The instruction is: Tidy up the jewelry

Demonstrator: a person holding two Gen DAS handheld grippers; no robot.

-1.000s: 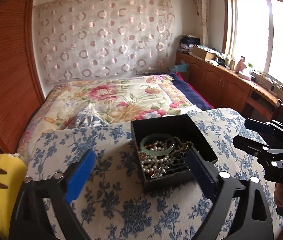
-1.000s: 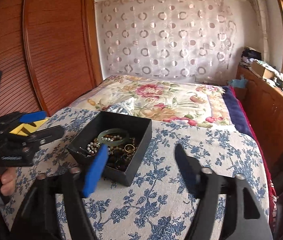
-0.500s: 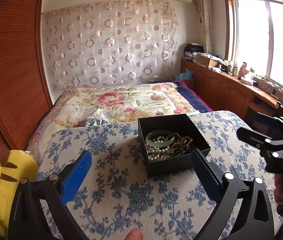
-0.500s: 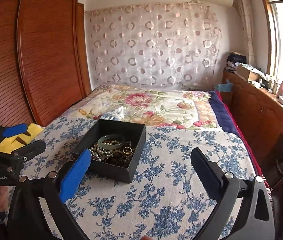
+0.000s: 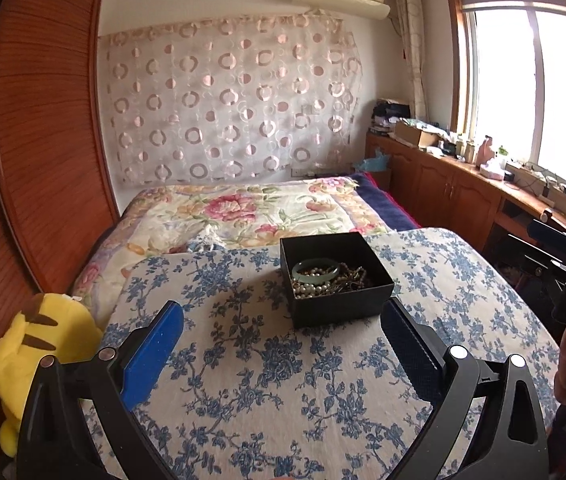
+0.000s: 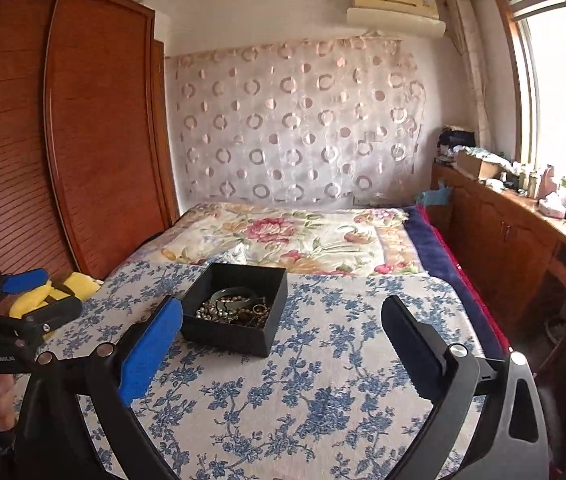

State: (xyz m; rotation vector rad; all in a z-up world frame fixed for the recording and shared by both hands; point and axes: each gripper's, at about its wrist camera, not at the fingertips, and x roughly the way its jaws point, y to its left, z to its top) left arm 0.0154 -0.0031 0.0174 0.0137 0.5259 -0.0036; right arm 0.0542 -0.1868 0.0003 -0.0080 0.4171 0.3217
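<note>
A black open box (image 5: 337,284) sits on the blue-flowered cloth (image 5: 243,360). It holds a pale green bangle (image 5: 316,267), a pearl string (image 5: 313,289) and dark tangled chains. It also shows in the right wrist view (image 6: 235,308). My left gripper (image 5: 281,334) is open and empty, well back from the box. My right gripper (image 6: 281,330) is open and empty, also back from the box, which lies left of its centre. Each gripper shows at the edge of the other's view, the right one (image 5: 563,268) and the left one (image 6: 27,300).
A yellow plush toy (image 5: 39,344) lies at the cloth's left edge beside the wooden wardrobe (image 5: 35,140). A floral bedspread (image 5: 251,208) stretches behind the box. Wooden cabinets (image 5: 443,192) with clutter run under the window at right.
Both grippers have pulled back and risen away from the box; it now looks smaller and farther. Both jaws stayed wide open and empty.
</note>
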